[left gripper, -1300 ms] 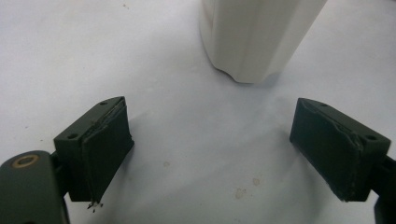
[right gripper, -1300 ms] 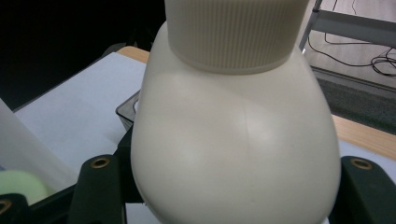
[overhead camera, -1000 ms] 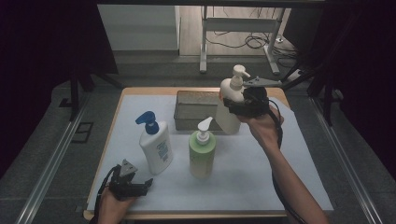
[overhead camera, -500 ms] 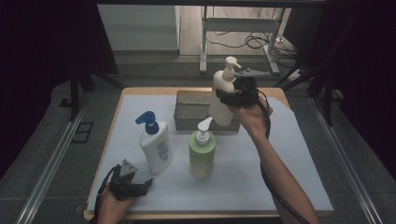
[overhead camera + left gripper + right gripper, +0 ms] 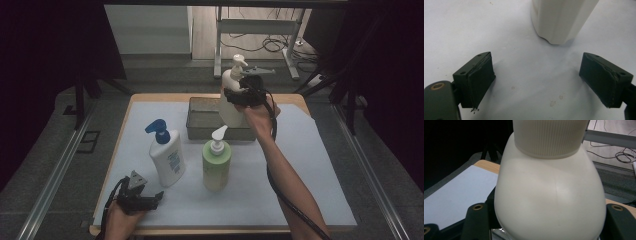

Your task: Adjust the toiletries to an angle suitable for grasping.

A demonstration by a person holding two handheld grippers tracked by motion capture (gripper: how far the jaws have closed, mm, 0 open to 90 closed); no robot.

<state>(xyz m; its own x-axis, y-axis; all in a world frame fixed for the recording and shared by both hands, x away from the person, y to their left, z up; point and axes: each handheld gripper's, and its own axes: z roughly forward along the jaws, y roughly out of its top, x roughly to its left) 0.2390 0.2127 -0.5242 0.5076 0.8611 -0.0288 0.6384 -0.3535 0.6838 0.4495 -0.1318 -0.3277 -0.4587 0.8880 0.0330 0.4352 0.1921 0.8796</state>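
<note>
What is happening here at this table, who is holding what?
A person works with a gripper in each hand. The right gripper is shut on a cream pump bottle and holds it lifted above the grey metal tray. The left gripper rests open near the table's front edge. A white bottle with a blue pump and a green pump bottle stand on the mat.

The bottle [image 5: 231, 97] near the top middle is cream white. The tray [image 5: 202, 119] is grey. One bottle [image 5: 216, 165] is green. Another bottle [image 5: 167, 161] is white with a blue pump. The mat [image 5: 310, 175] is pale blue-white.
</note>
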